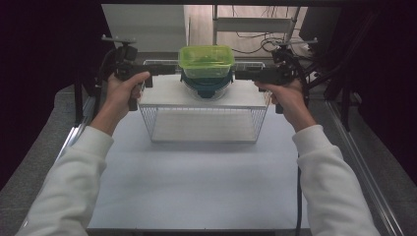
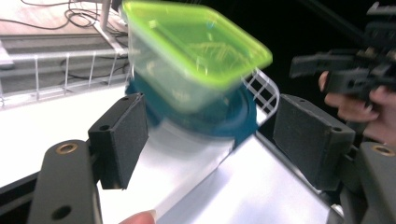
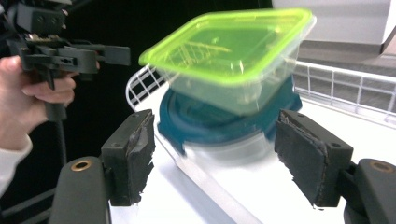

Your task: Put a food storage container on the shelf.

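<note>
A clear container with a green lid (image 1: 206, 61) is sitting on a blue-lidded container (image 1: 206, 84) at upper centre of the high view, on top of the white wire rack (image 1: 204, 125). The left gripper (image 1: 169, 70) and right gripper (image 1: 242, 74) are flanking the stack, their jaws standing wide open, gripping nothing, pads clear of both containers.

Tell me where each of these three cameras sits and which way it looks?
High view: above the person's side, looking forward and down at the green-lidded container stacked on a blue-lidded one on a wire rack; both forearms show.
Left gripper view: on the left gripper, facing the stack between open jaws.
Right gripper view: on the right gripper, facing it from the opposite side.
Both gripper views share the stack and the other hand.
</note>
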The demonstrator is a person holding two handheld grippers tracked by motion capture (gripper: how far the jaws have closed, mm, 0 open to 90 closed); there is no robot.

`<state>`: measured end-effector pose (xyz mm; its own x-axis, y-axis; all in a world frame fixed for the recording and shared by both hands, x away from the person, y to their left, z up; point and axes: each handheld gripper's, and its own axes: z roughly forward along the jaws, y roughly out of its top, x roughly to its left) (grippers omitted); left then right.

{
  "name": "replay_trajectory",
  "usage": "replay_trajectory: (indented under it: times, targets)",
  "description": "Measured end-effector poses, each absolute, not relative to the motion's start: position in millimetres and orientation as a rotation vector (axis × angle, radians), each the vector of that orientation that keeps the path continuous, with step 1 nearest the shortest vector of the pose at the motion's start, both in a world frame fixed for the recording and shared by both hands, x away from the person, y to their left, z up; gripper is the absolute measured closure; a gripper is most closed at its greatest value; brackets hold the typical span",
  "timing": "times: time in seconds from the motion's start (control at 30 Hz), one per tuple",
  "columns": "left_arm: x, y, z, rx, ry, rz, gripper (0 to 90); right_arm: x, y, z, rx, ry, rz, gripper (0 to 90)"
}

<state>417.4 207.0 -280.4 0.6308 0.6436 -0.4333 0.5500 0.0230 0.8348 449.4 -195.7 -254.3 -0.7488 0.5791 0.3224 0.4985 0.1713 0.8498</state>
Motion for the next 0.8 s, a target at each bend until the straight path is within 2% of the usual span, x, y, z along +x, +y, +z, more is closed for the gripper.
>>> replay_trajectory:
  times: [0.37,0.8]
  targets:
    - [354,211,-326,1.702,0.949,0.169,26.1,395,-223,-296,0.960,2.362,1.565,28.4]
    - [294,198,-402,1.814,0.940,0.137,26.2,331,-242,-362,0.926,2.403,1.511,28.5]
